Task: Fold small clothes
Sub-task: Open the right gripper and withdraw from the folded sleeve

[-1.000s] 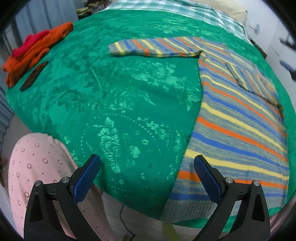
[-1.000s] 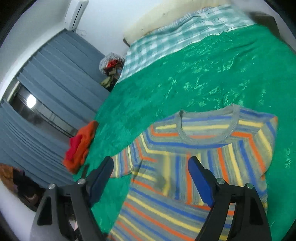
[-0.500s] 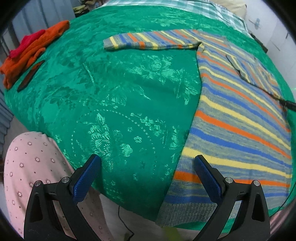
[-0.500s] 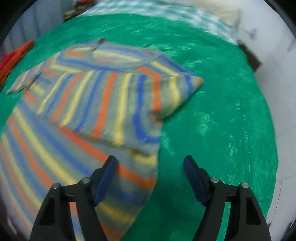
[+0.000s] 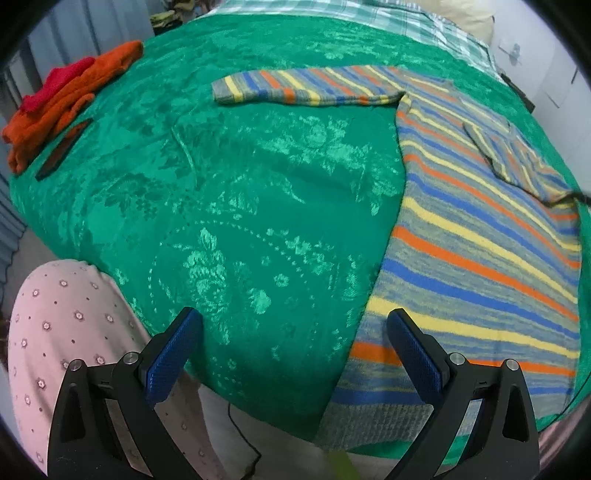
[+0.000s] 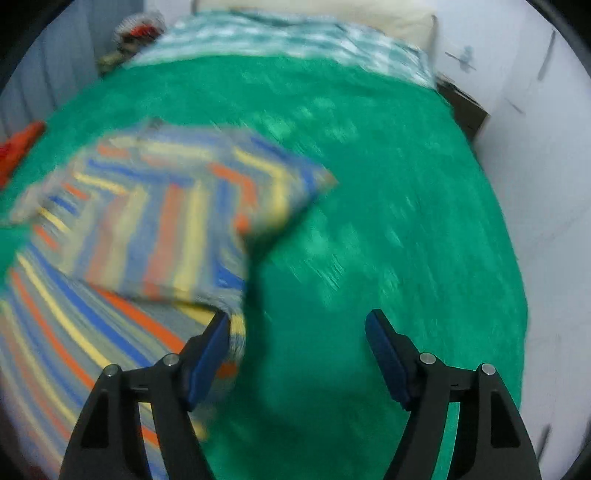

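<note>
A pile of orange and red clothes (image 5: 70,99) sits at the far left edge of a bed covered by a green patterned bedspread (image 5: 229,192), with a dark flat strip (image 5: 62,149) lying just beside the pile. Nearer, a knee in pink dotted trousers (image 5: 70,332) presses against the bed's edge. The left gripper (image 5: 293,350) hangs over the near edge of the bedspread with its blue-padded jaws spread wide and nothing between them, the hem of the sweater just beside its right pad. The striped sweater (image 5: 480,258), banded in grey, blue, yellow and orange, lies flat across the right half of the bed, its hem drooping over the near edge; one sleeve (image 5: 306,86) stretches straight out to the left on the bedspread, while the other sleeve (image 5: 517,162) is folded in over the body. Farther right, the right gripper (image 6: 297,354) points down at the sweater's side edge, its jaws opening and gripping nothing, the left pad over the striped fabric and the right pad over bare green cloth. That view is blurred. A checked sheet (image 6: 295,40) and a pale pillow (image 6: 369,14) lie at the head of the bed.
</note>
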Demonstrator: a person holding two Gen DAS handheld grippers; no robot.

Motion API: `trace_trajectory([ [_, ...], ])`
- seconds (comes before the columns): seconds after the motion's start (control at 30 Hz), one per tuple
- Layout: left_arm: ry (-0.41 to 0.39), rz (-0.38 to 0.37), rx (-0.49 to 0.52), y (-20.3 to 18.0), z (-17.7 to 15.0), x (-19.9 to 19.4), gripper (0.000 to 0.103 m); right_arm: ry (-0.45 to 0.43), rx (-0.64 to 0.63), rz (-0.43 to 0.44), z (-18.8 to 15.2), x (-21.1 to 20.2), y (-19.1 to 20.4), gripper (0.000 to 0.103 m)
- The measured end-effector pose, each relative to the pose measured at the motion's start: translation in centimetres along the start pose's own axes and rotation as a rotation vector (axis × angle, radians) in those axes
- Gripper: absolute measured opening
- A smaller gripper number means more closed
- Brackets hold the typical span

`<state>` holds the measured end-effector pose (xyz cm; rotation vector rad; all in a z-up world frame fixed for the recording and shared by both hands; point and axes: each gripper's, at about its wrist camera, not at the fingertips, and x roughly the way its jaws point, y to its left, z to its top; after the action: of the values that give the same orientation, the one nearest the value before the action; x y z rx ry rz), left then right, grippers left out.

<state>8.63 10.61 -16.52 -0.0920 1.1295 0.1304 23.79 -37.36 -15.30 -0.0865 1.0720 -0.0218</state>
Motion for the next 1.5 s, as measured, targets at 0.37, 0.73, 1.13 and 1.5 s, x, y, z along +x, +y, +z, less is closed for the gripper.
trace_trajectory([
  [0.37, 0.014, 0.017, 0.03, -0.9, 0.2, 0.8, 0.101, 0.095, 0.062, 0.555, 5.1, 4.4, 3.1, 0.068],
  [0.73, 0.001, 0.023, 0.022, -1.2, 0.7, 0.9, 0.101, 0.086, 0.231, 0.338, 2.1, 4.0, -0.7, 0.046],
  [1.13, -0.078, -0.026, 0.184, -4.1, -1.1, -1.2, 0.101, 0.056, 0.192, 0.182, -6.8, -2.3, 3.8, 0.064],
  [1.5, -0.008, -0.068, 0.451, -8.5, -4.3, -0.7, 0.101, 0.047, 0.22, 0.249, -19.8, -9.3, 16.9, 0.083],
])
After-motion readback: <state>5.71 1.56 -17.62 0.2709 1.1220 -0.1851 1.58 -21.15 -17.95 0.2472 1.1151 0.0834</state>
